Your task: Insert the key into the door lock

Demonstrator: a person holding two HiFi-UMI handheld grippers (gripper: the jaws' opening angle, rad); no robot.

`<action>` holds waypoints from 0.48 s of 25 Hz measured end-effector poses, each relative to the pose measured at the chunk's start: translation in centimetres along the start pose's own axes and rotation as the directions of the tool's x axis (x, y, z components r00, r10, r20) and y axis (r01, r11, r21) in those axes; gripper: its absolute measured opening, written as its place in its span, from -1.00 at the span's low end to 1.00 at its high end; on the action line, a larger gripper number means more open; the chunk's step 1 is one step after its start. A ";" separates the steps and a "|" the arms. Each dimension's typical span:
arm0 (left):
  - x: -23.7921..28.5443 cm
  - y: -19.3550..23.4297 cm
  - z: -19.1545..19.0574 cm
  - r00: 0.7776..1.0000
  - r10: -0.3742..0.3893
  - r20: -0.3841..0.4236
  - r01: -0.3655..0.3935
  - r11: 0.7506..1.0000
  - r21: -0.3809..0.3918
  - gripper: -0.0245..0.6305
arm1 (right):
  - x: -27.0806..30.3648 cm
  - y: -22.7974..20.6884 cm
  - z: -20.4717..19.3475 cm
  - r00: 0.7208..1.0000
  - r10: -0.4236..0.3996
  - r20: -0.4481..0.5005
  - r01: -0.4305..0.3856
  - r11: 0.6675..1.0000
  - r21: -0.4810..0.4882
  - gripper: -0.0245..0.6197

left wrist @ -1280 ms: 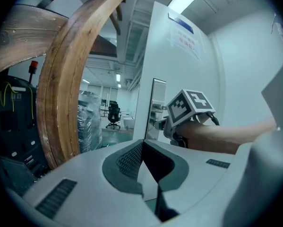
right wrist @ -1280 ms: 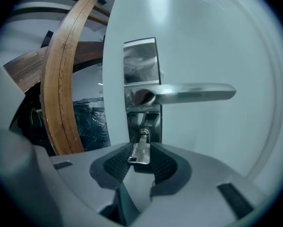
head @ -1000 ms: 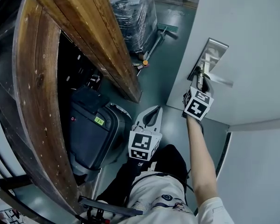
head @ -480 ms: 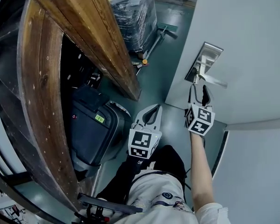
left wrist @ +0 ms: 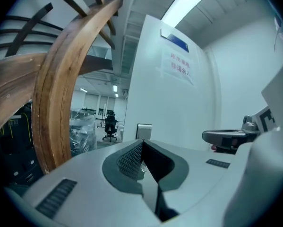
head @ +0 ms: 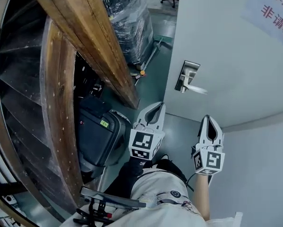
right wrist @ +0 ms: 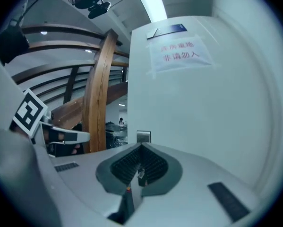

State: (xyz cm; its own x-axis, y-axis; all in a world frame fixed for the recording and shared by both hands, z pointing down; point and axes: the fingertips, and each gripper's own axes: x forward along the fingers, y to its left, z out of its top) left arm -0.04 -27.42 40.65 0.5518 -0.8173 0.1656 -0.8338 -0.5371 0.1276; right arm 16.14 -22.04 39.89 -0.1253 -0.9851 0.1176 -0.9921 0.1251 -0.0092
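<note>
The silver lock plate (head: 187, 76) with its lever handle sits on the pale door (head: 226, 56). It also shows straight ahead of both grippers as lock plate (left wrist: 144, 130) and lock plate (right wrist: 143, 136). I cannot make out a key on it at this size. My right gripper (head: 209, 119) hangs back from the door, below and right of the lock. The right gripper (right wrist: 141, 146) is shut, with nothing between its pads. My left gripper (head: 153, 109) is level with it to the left. The left gripper (left wrist: 142, 143) has its jaws together and empty.
A curved wooden stair rail (head: 84, 37) fills the left. Under it stands a black suitcase (head: 96, 134), and behind are a wrapped pallet (head: 129, 22) and a broom (head: 153, 46) on the floor. A paper notice (head: 273, 8) hangs on the door.
The right gripper was at the lock plate, opened just below it, then drew back from the door and shut empty. Both grippers have risen.
</note>
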 end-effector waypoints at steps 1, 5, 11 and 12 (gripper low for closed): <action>0.0 -0.4 1.2 1.000 -0.003 0.020 0.003 1.000 0.005 -0.91 | -0.5 -0.2 1.3 1.000 -0.005 0.022 0.005 1.000 -0.006 -0.90; 0.2 -2.1 4.4 0.997 -0.019 0.079 0.016 0.999 0.033 -0.91 | -1.1 -0.2 4.7 0.997 -0.005 0.083 0.007 1.000 -0.024 -0.90; 0.3 -4.2 6.1 0.991 -0.056 0.122 0.048 0.997 0.066 -0.91 | -1.2 -0.1 5.8 0.993 0.002 0.115 -0.001 1.000 -0.004 -0.90; 0.3 -4.2 6.0 0.991 -0.057 0.120 0.049 0.996 0.069 -0.91 | -1.2 -0.1 5.8 0.993 -0.001 0.115 0.001 1.000 -0.001 -0.90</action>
State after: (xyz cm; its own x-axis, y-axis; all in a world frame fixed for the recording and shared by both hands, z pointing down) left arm 3.56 -26.67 34.27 0.5927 -0.8044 0.0400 -0.8048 -0.5896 0.0678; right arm 16.40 -21.53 34.02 -0.1245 -0.9922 0.0027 -0.9922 0.1245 -0.0083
